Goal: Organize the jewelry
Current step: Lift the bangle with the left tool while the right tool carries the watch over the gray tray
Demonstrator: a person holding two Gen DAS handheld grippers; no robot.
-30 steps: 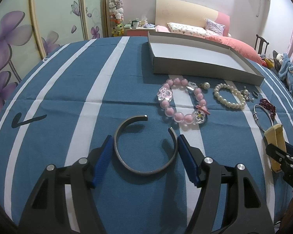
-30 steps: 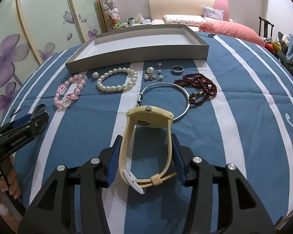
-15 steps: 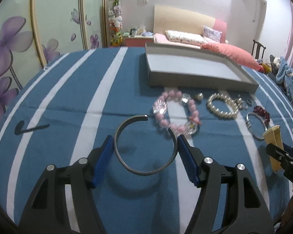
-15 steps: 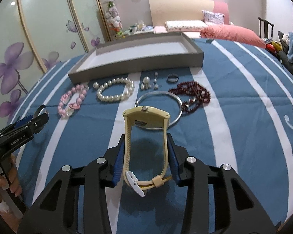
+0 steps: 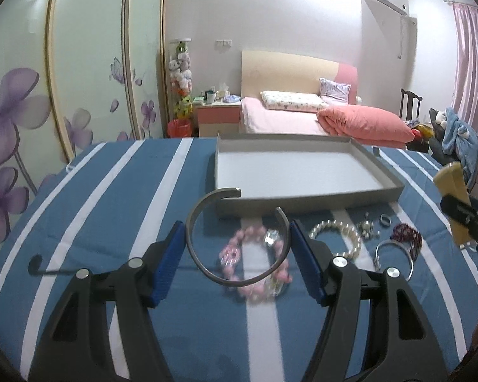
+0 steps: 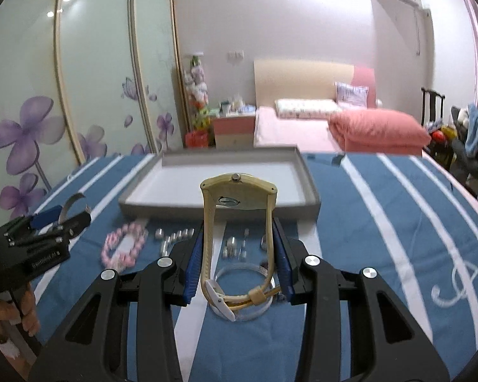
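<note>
Both claws have risen off the striped cloth (image 5: pixel 118 203) since a second ago, each carrying its piece: the left gripper (image 5: pixel 237 248) pinches the open metal cuff (image 5: pixel 207 267), the right gripper (image 6: pixel 237 261) pinches the cream watch (image 6: pixel 237 197). The grey tray (image 6: pixel 207 208) lies straight ahead of both, its long axis crosswise, roughly equally near.

Left tool (image 5: pixel 238 248) and right tool (image 6: pixel 238 262): black angular frames, silver round screws, blue ribbed pads (image 5: pixel 167 262).
</note>
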